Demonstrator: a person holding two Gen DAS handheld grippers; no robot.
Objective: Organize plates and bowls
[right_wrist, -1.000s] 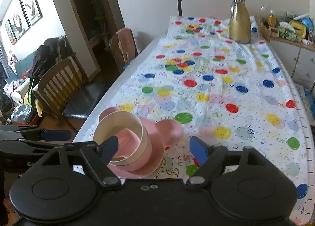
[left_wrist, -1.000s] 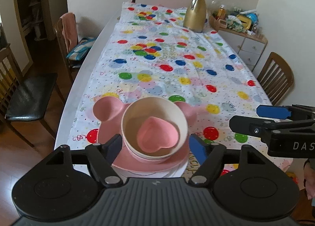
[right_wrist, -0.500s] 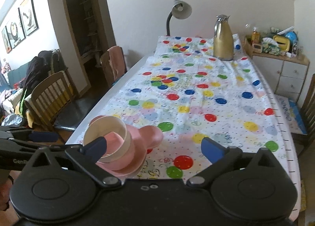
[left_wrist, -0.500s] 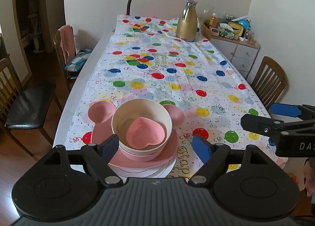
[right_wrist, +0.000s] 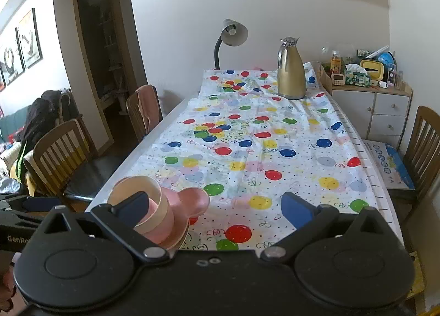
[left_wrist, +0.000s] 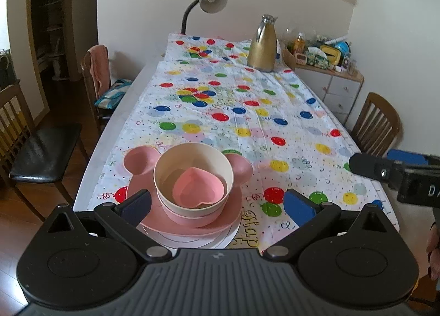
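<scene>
A stack of dishes stands at the near left end of the table. White plates (left_wrist: 225,239) lie at the bottom, then a pink eared plate (left_wrist: 140,160), a pink bowl, a cream bowl (left_wrist: 192,156) and a small pink heart dish (left_wrist: 196,188) inside it. My left gripper (left_wrist: 217,206) hovers just short of the stack with its jaws opening; the stack's near side shows between the fingers, and the pads do not touch it. My right gripper (right_wrist: 216,207) is open over bare cloth, with the cream bowl (right_wrist: 162,206) behind its left finger.
A balloon-print cloth (left_wrist: 247,123) covers the long table. A gold jug (left_wrist: 262,46) and a desk lamp (left_wrist: 211,2) stand at the far end. Wooden chairs (left_wrist: 41,150) line the left side, another chair (left_wrist: 376,123) the right. A cluttered cabinet (right_wrist: 371,104) stands at the back right.
Both grippers have drawn back from the stack and tilted up, showing more of the room. Both sets of jaws have widened. The stack has stayed where it was.
</scene>
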